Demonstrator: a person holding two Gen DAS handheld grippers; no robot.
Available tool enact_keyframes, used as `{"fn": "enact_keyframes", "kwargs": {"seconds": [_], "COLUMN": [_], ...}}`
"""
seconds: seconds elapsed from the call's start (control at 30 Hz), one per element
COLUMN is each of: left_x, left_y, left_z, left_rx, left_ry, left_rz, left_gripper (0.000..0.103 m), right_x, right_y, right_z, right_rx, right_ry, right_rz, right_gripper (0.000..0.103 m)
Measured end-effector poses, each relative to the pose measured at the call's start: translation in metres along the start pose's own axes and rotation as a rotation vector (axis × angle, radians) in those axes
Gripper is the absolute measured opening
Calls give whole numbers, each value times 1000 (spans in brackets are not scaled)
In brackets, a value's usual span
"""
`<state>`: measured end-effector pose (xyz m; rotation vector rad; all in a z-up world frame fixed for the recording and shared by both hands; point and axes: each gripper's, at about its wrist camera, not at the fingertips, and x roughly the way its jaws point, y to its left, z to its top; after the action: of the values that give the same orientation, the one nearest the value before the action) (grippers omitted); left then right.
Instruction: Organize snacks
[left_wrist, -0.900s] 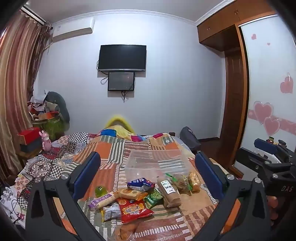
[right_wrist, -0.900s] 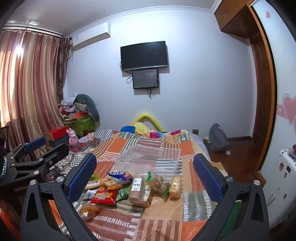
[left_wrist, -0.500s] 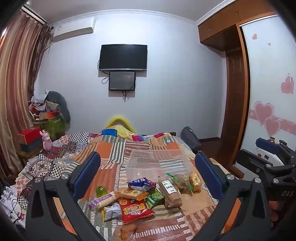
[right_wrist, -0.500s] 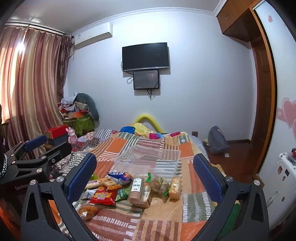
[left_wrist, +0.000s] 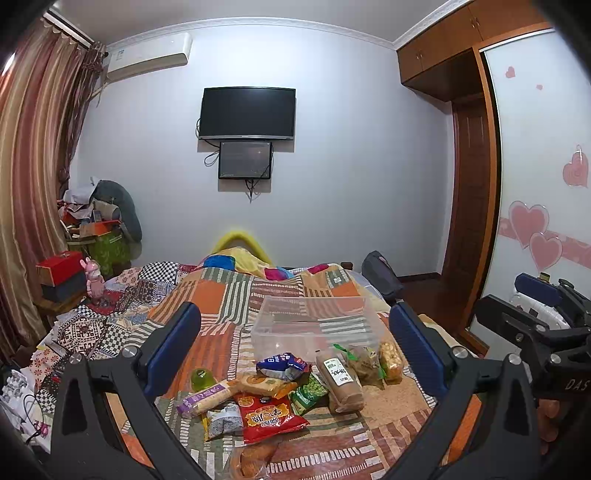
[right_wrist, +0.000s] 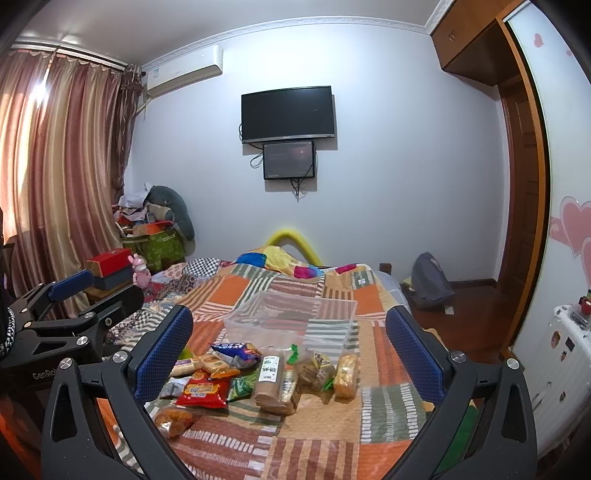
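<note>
Several snack packs lie in a heap on the patchwork bedspread (left_wrist: 221, 295): a red bag (left_wrist: 267, 419), a blue bag (left_wrist: 282, 365), a long brown loaf pack (left_wrist: 341, 382), a green pack (left_wrist: 308, 395) and a yellow pastry pack (left_wrist: 389, 360). A clear plastic bin (left_wrist: 314, 325) stands just behind them, empty. My left gripper (left_wrist: 295, 354) is open and empty, held above the near side of the heap. My right gripper (right_wrist: 291, 350) is open and empty, beside it to the right; the heap (right_wrist: 258, 376) and bin (right_wrist: 295, 317) lie ahead.
The bed's right edge drops to a wooden floor with a dark backpack (right_wrist: 430, 282). A white suitcase (right_wrist: 565, 354) stands near right. A cluttered side table with a red box (left_wrist: 59, 266) and curtains are at the left. A TV (left_wrist: 247, 112) hangs on the far wall.
Both views have shifted very slightly; the grippers stay open and nothing on the bed has moved.
</note>
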<state>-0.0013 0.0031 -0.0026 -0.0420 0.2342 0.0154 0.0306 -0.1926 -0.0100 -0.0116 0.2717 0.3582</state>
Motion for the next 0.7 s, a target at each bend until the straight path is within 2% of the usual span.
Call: {"fn": "enact_keyframes", "kwargs": {"seconds": [0.7], "left_x": [-1], "left_y": [-1], "left_z": [1], "left_rx": [2], "left_ry": [10], "left_rz": [-5], "left_gripper": [103], "right_x": [-3], "right_y": [-5], "right_z": [-1], "right_rx": [16], "right_ry": [-8], "right_rz": [-9], "right_gripper": [103]}}
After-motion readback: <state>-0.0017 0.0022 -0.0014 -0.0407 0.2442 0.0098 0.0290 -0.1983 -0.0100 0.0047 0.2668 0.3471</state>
